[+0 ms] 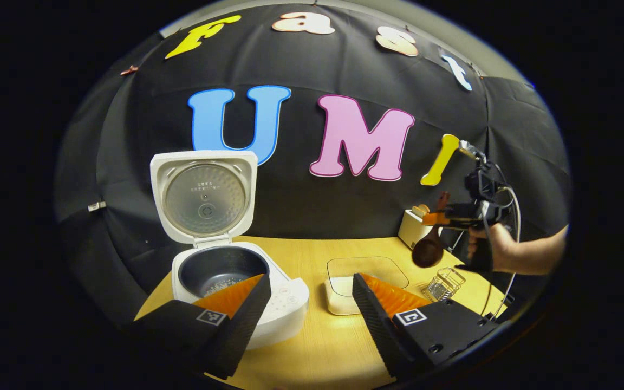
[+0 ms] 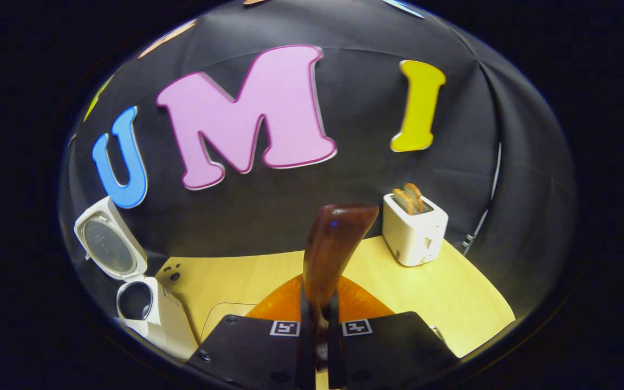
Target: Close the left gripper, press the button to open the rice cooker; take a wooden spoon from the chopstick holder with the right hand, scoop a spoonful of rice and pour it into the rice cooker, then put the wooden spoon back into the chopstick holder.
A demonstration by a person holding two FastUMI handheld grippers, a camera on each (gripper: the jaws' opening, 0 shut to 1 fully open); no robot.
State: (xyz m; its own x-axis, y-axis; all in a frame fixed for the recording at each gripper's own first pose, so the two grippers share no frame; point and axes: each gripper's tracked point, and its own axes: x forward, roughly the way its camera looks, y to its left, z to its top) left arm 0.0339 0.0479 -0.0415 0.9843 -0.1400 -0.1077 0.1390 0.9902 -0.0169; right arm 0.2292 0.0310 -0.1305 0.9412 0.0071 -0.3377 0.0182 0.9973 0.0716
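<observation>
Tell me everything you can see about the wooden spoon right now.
The wooden spoon is dark reddish-brown with a glossy, polished look. The right gripper holds it in the air by its handle, both fingers pressed on it, above the table's right side. In the left gripper view its rounded bowl hangs down, above the wire chopstick holder and apart from it. In the right gripper view the handle rises between the fingers and ends in a broad, flat tip. Whether the bowl holds any rice cannot be told.
</observation>
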